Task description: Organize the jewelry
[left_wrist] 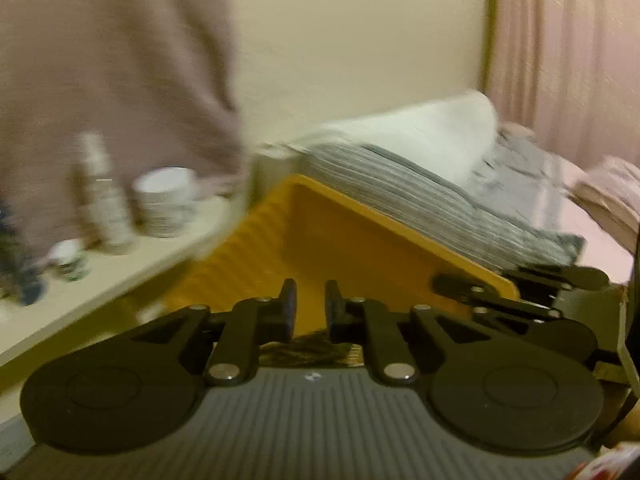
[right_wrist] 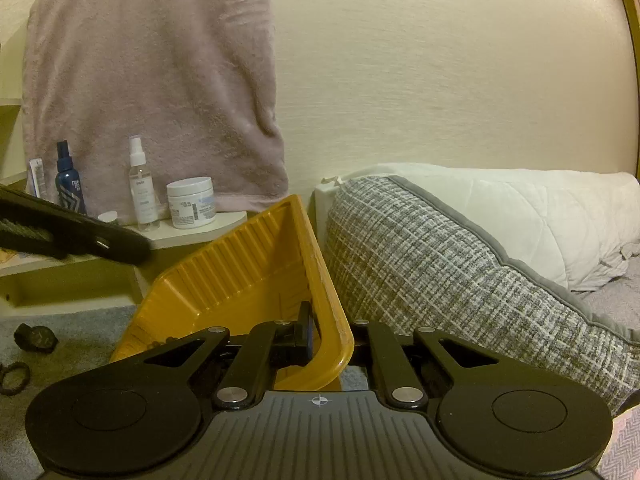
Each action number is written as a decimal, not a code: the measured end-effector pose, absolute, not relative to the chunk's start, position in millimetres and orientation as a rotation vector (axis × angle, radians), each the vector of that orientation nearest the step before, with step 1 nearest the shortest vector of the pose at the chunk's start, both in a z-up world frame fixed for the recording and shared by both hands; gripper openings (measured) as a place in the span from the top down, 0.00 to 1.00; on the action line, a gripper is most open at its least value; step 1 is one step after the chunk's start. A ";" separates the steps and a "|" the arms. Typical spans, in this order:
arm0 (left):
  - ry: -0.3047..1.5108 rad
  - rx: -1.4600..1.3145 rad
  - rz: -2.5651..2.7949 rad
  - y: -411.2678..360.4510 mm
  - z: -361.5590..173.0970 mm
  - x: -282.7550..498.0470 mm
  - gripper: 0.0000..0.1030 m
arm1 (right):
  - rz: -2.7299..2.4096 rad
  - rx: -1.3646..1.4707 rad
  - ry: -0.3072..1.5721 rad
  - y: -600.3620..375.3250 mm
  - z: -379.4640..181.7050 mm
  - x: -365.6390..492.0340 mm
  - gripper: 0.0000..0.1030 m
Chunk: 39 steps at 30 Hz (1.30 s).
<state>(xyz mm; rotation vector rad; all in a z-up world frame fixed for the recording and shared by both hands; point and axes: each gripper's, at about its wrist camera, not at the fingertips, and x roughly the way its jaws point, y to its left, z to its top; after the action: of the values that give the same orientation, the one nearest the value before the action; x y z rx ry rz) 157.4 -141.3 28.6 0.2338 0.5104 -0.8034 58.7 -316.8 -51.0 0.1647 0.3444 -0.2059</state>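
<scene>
No label text is legible to me on the shelf bottles (right_wrist: pixel 141 184) or jar (right_wrist: pixel 191 202). Yellow tray (right_wrist: pixel 256 264) is tilted up, long axis running far-left, its right rim against the grey pillow (right_wrist: pixel 440 260). Right gripper (right_wrist: pixel 326 334) clenches the tray's near rim. Left gripper (left_wrist: pixel 311 306) is slightly parted, holding nothing. Watch (right_wrist: pixel 35 337) and bracelet (right_wrist: pixel 15 376) lie on carpet, left.

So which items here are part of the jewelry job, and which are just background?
Job:
yellow tray, clamped at its rim by the right gripper
left gripper
dark watch and bracelet on the carpet

Background:
bottles
jar
towel
pillows
</scene>
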 end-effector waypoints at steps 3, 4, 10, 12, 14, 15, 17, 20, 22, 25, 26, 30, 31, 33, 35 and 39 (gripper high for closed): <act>0.481 0.203 -0.691 -110.2 33.9 152.1 0.83 | -0.208 0.165 0.345 -316.4 -51.6 57.8 0.93; 0.472 0.192 -0.650 -99.0 34.9 150.1 0.82 | -0.208 0.164 0.345 -316.5 -51.7 57.7 0.93; 0.463 0.109 -0.440 -25.2 30.5 135.3 0.79 | -0.210 0.162 0.348 -317.0 -52.1 56.7 0.93; 0.462 0.095 -0.374 -0.5 27.3 130.7 0.78 | -0.210 0.161 0.348 -317.1 -52.3 55.8 0.93; 0.462 0.086 -0.317 21.2 24.3 127.0 0.75 | -0.210 0.158 0.348 -316.9 -52.1 55.3 0.93; 0.464 0.088 -0.283 33.8 21.5 124.8 0.75 | -0.210 0.157 0.347 -316.8 -52.0 55.1 0.93; 0.472 0.098 -0.233 53.4 14.9 120.1 0.74 | -0.209 0.155 0.348 -316.8 -52.4 55.6 0.93; 0.496 0.106 -0.160 80.6 1.7 117.8 0.72 | -0.211 0.151 0.348 -316.7 -53.3 56.3 0.93; 0.512 0.112 -0.126 94.8 -5.8 114.9 0.69 | -0.213 0.149 0.349 -316.6 -53.9 56.4 0.93; 0.550 0.116 -0.088 109.1 -20.8 113.3 0.67 | -0.214 0.144 0.352 -316.4 -54.3 56.8 0.93; 0.556 0.116 -0.079 111.4 -26.0 110.9 0.66 | -0.214 0.141 0.353 -316.2 -54.4 56.9 0.93; 0.598 0.098 -0.073 115.9 -49.0 112.9 0.65 | -0.217 0.135 0.359 -316.6 -55.8 57.9 0.93; 0.608 0.098 -0.078 115.0 -53.9 113.1 0.64 | -0.217 0.133 0.360 -317.0 -56.0 58.0 0.93; 0.626 0.115 -0.091 108.5 -62.8 115.9 0.64 | -0.218 0.129 0.361 -317.1 -56.2 58.6 0.93; 0.633 0.157 -0.105 100.6 -69.7 117.0 0.64 | -0.220 0.127 0.363 -317.2 -56.5 59.0 0.93; 0.646 0.247 -0.126 90.2 -83.2 123.9 0.64 | -0.220 0.125 0.367 -317.8 -57.3 59.0 0.93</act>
<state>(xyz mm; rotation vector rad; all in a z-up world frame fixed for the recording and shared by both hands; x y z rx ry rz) 123.9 90.2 -83.2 0.2472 0.6464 -0.1258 59.0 -317.8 -57.3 0.1251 0.3671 -0.2202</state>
